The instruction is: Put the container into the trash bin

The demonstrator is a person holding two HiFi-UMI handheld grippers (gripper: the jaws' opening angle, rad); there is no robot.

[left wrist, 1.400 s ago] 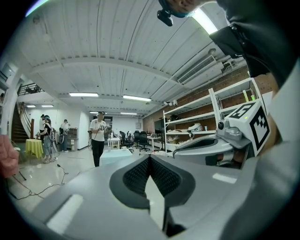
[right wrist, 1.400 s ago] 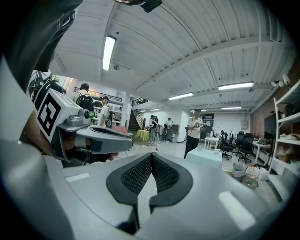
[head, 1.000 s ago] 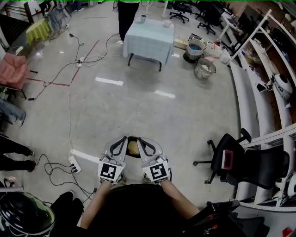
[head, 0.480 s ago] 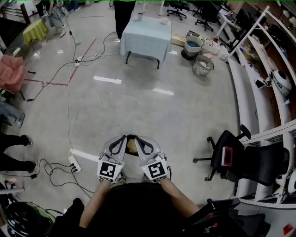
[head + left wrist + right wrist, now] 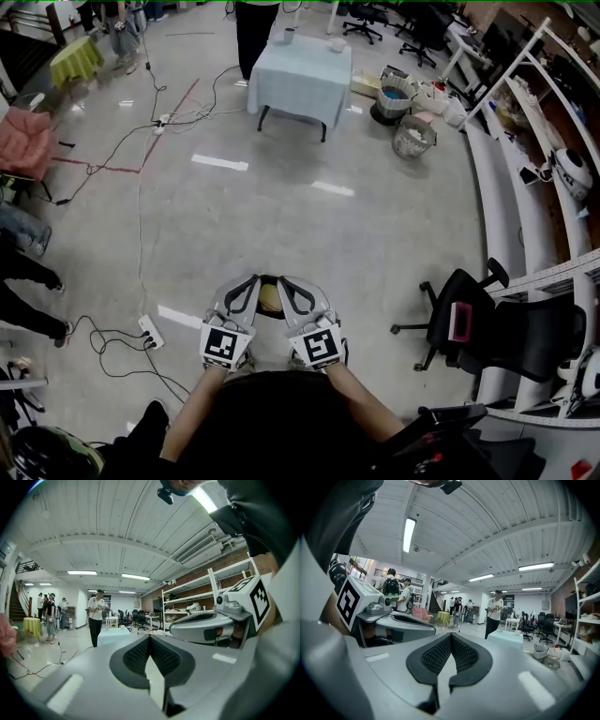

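Note:
My left gripper (image 5: 251,281) and right gripper (image 5: 286,281) are held side by side close to my body, level, pointing across the floor. Both are shut with nothing between the pads, as the left gripper view (image 5: 150,637) and the right gripper view (image 5: 450,635) show. A tan rounded thing (image 5: 270,298) shows between them from above; what it is I cannot tell. Far ahead stands a table with a pale blue cloth (image 5: 302,80) bearing two small containers (image 5: 290,37). To its right are a wire trash bin (image 5: 413,138) and a dark bin (image 5: 394,99).
Cables and a power strip (image 5: 150,331) trail over the floor at left. A black office chair (image 5: 469,323) stands at right, with white shelving (image 5: 525,216) behind it. A person (image 5: 255,28) stands behind the table; other people's legs (image 5: 28,309) are at the left edge.
Both grippers have stayed where they were, still shut. The people at the left edge of the head view have shifted, and that view has swung slightly.

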